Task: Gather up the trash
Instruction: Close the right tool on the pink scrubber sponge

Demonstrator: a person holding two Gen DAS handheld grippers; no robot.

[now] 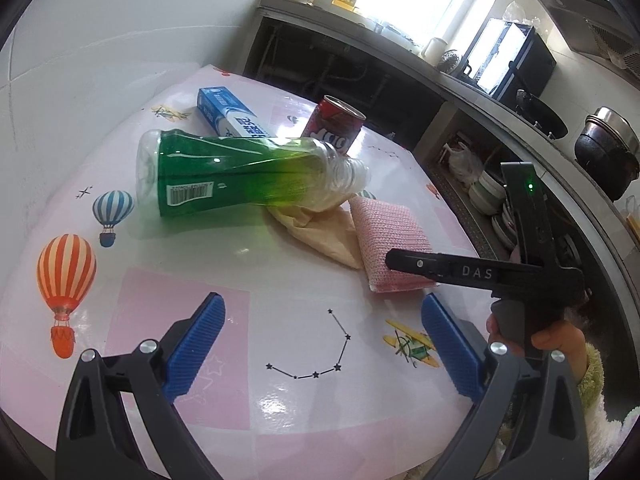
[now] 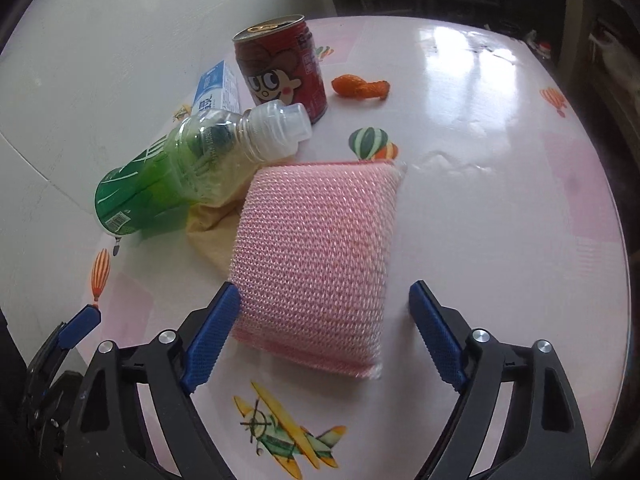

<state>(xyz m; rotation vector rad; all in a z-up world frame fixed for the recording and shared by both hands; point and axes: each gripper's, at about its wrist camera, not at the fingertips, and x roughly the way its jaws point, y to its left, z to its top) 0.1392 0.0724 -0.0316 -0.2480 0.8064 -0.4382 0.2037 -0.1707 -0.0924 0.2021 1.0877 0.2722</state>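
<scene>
A pink mesh sponge [image 2: 316,256] lies on the pink patterned table [image 2: 500,200], between the jaws of my right gripper [image 2: 323,289]. The left pad [image 2: 224,312] touches the sponge's edge and the right pad stands apart, so the gripper is open. Left of the sponge [image 1: 388,236], a green bottle [image 2: 168,176] lies on its side over a yellow crumpled wrapper [image 2: 212,232]. Behind them are an upright red can [image 2: 280,68], a blue box [image 2: 216,88] and an orange scrap [image 2: 360,86]. My left gripper [image 1: 323,299] hovers open over bare table, short of the bottle [image 1: 224,172].
A white wall [image 1: 100,60] borders the table's far left side. To the right, past the table edge, a kitchen counter [image 1: 500,96] carries pots [image 1: 608,148], and stacked bowls [image 1: 488,196] sit on the shelf below. A hand [image 1: 556,336] holds the right tool.
</scene>
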